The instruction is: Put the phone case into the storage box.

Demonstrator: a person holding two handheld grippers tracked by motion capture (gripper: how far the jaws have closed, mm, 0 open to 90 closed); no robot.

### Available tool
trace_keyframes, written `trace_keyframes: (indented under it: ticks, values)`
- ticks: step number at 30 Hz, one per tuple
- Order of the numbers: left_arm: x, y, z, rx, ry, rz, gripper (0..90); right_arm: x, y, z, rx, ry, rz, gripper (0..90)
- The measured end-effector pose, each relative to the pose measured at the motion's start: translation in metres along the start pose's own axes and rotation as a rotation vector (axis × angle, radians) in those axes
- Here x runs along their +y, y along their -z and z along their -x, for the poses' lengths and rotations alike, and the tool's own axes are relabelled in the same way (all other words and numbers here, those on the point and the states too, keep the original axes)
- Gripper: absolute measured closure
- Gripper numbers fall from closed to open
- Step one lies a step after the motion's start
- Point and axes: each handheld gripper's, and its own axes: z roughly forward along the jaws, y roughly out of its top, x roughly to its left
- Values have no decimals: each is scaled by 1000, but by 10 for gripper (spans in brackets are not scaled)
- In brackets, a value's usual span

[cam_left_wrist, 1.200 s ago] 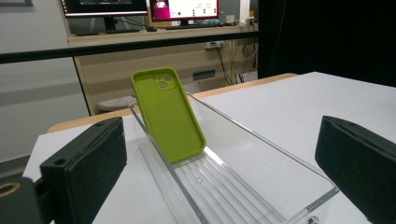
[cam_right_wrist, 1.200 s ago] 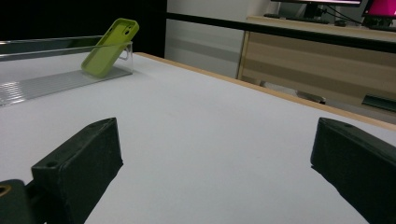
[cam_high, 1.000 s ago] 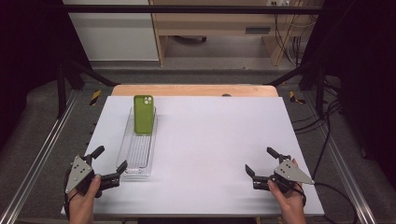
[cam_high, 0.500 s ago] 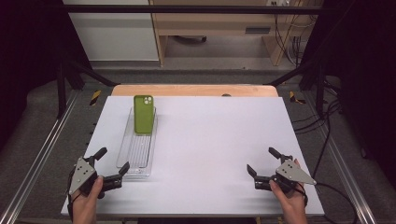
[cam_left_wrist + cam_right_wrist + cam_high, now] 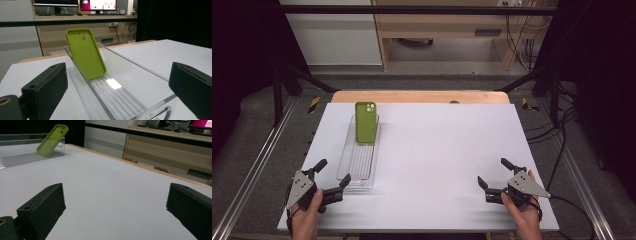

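Claw, left (image 5: 331,177): spread, empty, at tray (image 5: 346,165) near end.
Claw, right (image 5: 502,177): spread, empty, well right of tray.
Phone case (image 5: 366,122): leaning at tray far end; probably light, flexible; pinch long edges.

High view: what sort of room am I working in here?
Probably a lab or recording workspace, not a home. A plain white table stands inside a dark metal frame, loose black cables trail beside it, and lit computer monitors sit on a wooden bench behind.
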Motion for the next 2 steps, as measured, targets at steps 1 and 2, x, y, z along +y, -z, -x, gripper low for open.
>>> trace_keyframes:
  ticks: [1, 2]
  values:
    - [0, 0, 0, 0, -1, 1, 16, -1, -1, 0, -4, -2, -5, 22]
    - [0, 0, 0, 0, -2, 2, 16, -1, -1, 0, -4, -2, -5, 22]
